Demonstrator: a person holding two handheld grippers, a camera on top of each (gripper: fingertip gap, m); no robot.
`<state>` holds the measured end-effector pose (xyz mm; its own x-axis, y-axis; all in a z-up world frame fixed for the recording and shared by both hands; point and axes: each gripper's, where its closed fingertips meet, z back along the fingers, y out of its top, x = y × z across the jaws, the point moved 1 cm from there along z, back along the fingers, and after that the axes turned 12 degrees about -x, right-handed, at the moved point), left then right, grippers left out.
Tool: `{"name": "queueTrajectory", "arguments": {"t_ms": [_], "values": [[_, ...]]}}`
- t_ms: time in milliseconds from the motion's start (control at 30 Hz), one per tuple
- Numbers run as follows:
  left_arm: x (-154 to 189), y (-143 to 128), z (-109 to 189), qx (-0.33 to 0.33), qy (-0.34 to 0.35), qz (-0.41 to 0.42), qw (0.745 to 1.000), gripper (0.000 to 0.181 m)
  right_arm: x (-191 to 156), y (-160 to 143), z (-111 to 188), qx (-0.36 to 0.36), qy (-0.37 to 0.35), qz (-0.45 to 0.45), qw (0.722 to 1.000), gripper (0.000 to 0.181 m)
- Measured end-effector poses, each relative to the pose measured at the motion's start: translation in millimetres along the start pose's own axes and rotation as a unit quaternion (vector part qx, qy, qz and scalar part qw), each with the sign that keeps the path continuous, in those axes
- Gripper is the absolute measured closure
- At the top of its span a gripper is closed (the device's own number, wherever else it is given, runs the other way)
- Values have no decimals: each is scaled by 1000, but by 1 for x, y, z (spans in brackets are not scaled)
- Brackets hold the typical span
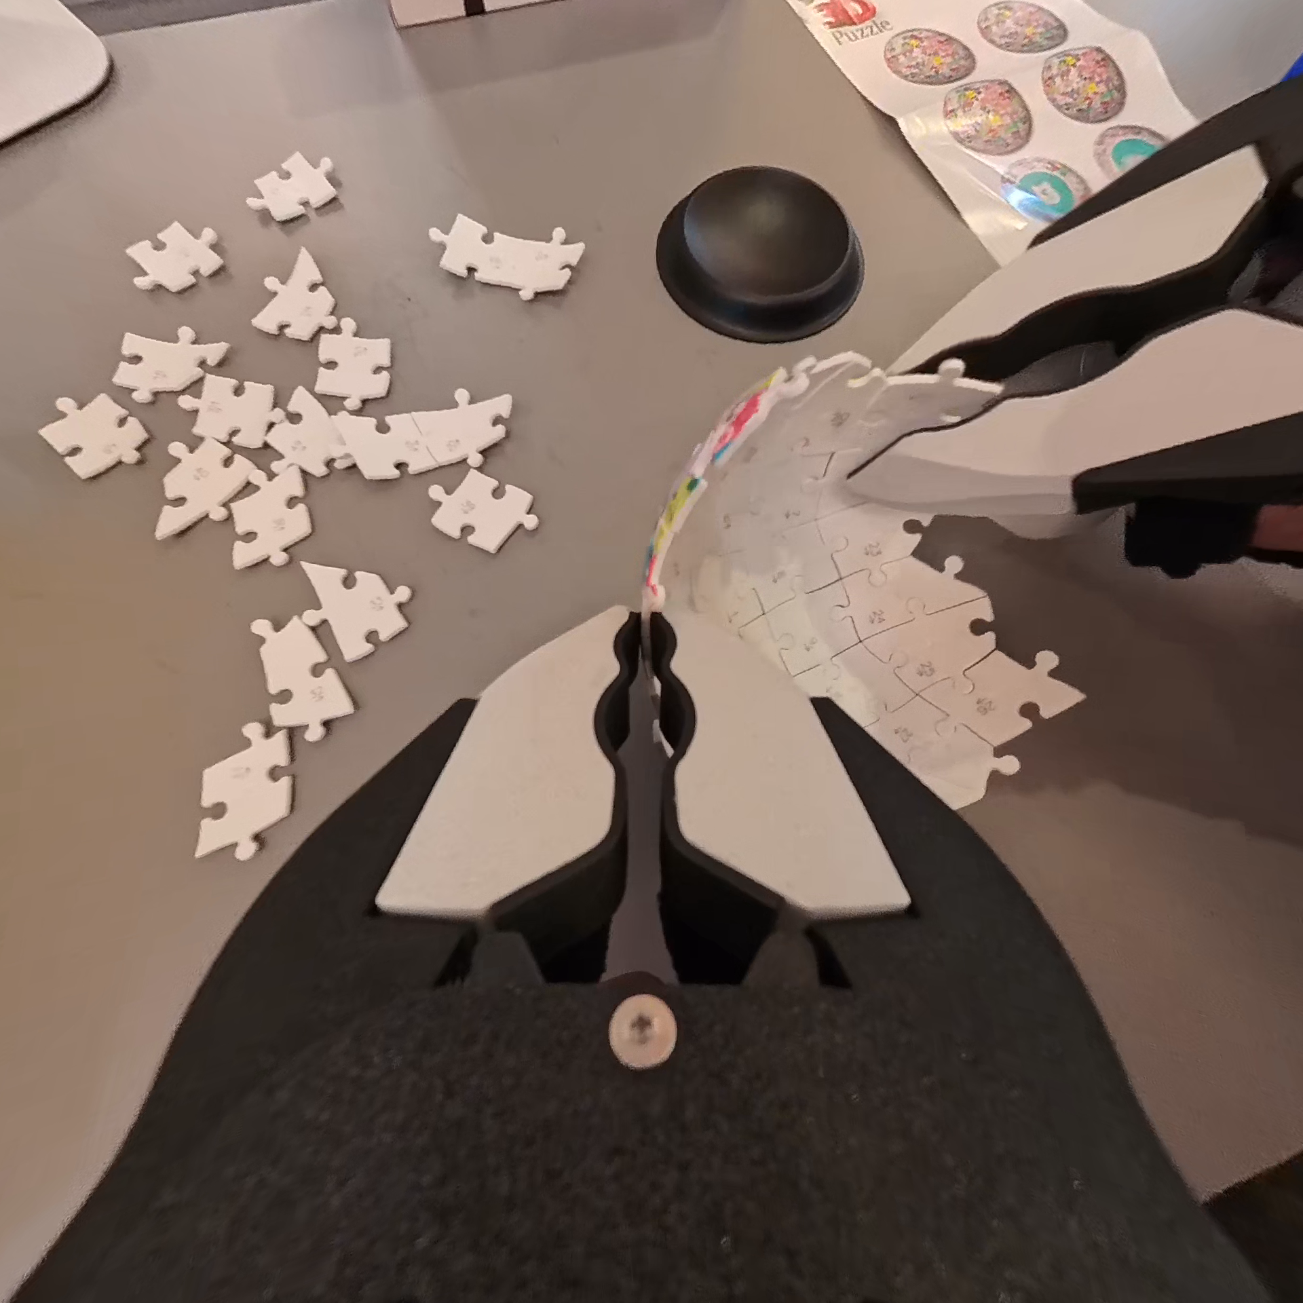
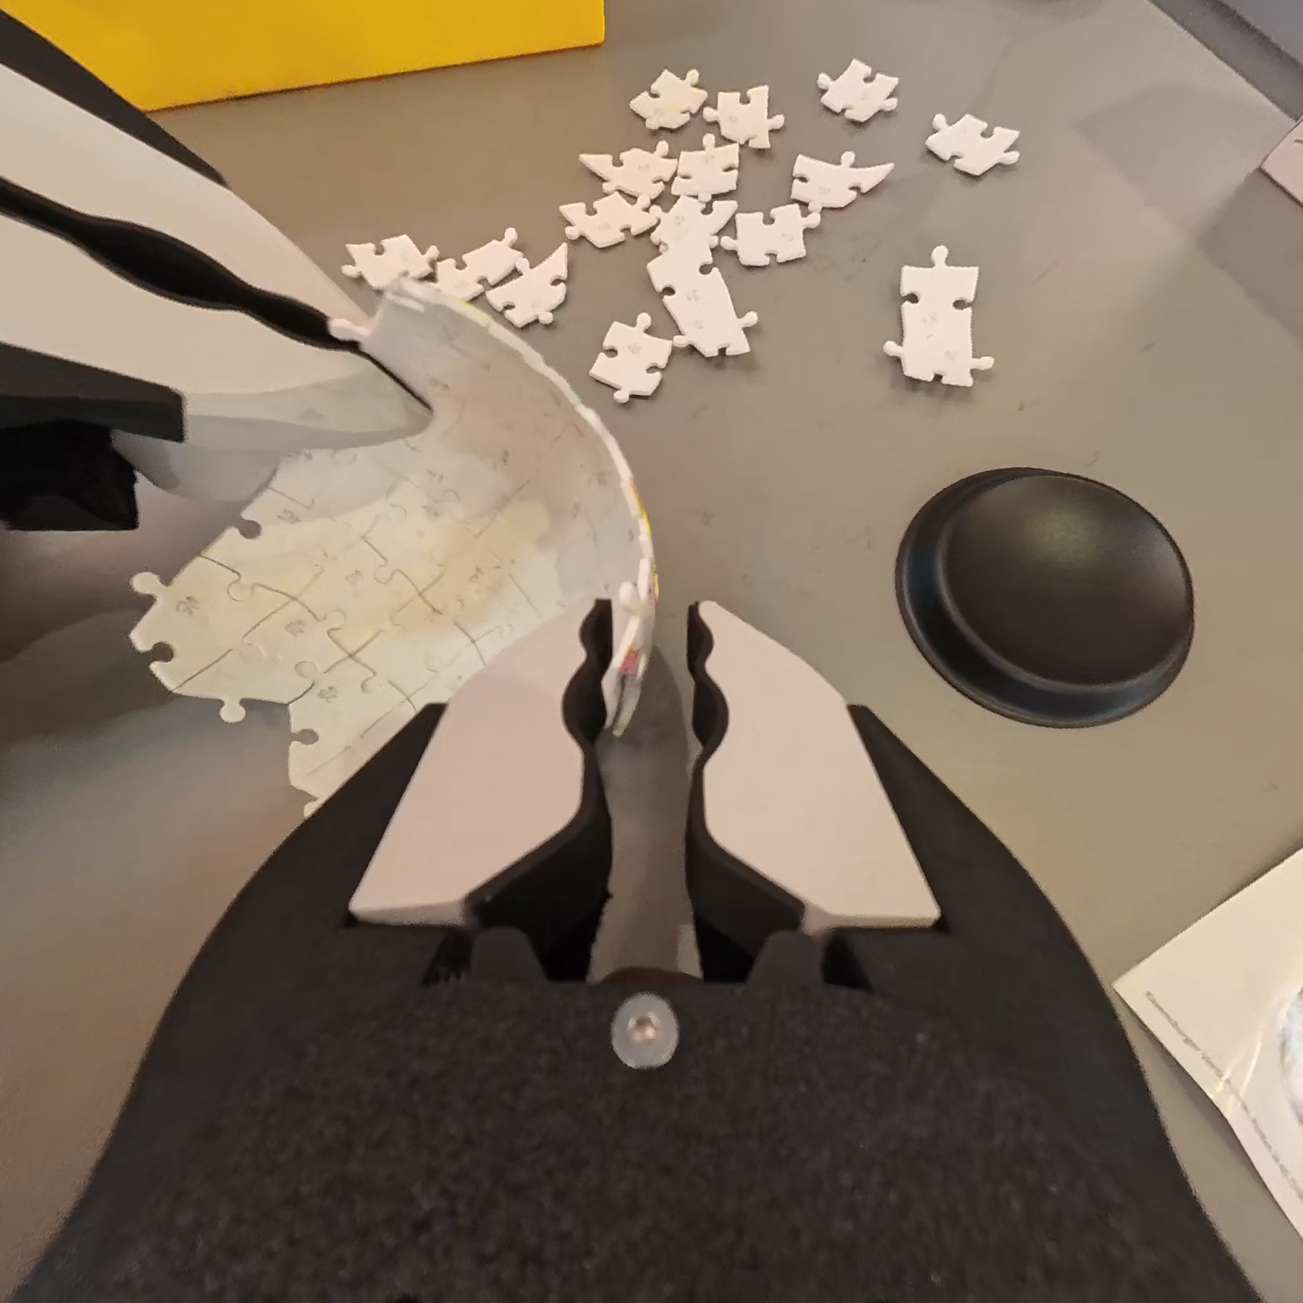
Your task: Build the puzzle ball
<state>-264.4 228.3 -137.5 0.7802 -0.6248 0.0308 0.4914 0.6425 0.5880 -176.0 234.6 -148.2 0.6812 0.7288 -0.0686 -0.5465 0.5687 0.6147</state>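
A partly built puzzle ball [image 1: 846, 599], a curved white shell with a coloured outer face, is held above the grey table. It also shows in the right wrist view [image 2: 395, 564]. My left gripper [image 1: 645, 620] is shut on the shell's near rim, and it appears in the right wrist view at the upper left [image 2: 366, 352]. My right gripper [image 2: 649, 613] is open with the shell's opposite rim between its fingers, touching the left finger. It enters the left wrist view from the right [image 1: 881, 423]. Several loose white pieces [image 1: 282, 451] lie face down on the table [image 2: 705, 211].
A black round stand [image 1: 761, 254] sits on the table beside the shell [image 2: 1043, 592]. A printed instruction sheet [image 1: 1001, 106] lies at the far right [image 2: 1213, 1022]. A yellow box [image 2: 352, 49] stands at the back. A white object [image 1: 42, 70] lies at the far left corner. There is about 8 centimetres between the tips of the two grippers.
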Motion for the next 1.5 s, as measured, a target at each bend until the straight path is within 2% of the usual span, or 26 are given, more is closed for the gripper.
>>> {"name": "queueTrajectory", "arguments": {"t_ms": [67,267,400,500,667,933,1233,1367,1500], "values": [[0,-1,-2,-1,-19,8,1000,179,-3,-1,8,8,10,2,1000,159],[-4,-5,-5,-9,-55,30,998,179,-5,-22,52,60,-33,-31,997,158],[-3,-7,-3,-6,-72,43,996,179,-23,-45,80,139,-48,-83,986,158],[-3,-10,-2,-3,-77,52,996,177,-46,-61,90,165,-22,-118,979,158],[-1,-12,-1,-3,-88,66,994,167,-57,-73,91,146,-38,-97,984,159],[0,-20,3,-6,-107,88,990,164,-61,-80,76,115,-17,-98,988,159],[-5,-29,17,6,-119,94,988,161,-63,-84,70,92,-48,-70,992,160],[-10,-45,33,13,-112,85,990,158,-68,-83,73,94,-57,-63,992,160],[-2,-78,58,25,-128,64,989,155,-77,-88,76,91,-67,-65,991,160]]}}
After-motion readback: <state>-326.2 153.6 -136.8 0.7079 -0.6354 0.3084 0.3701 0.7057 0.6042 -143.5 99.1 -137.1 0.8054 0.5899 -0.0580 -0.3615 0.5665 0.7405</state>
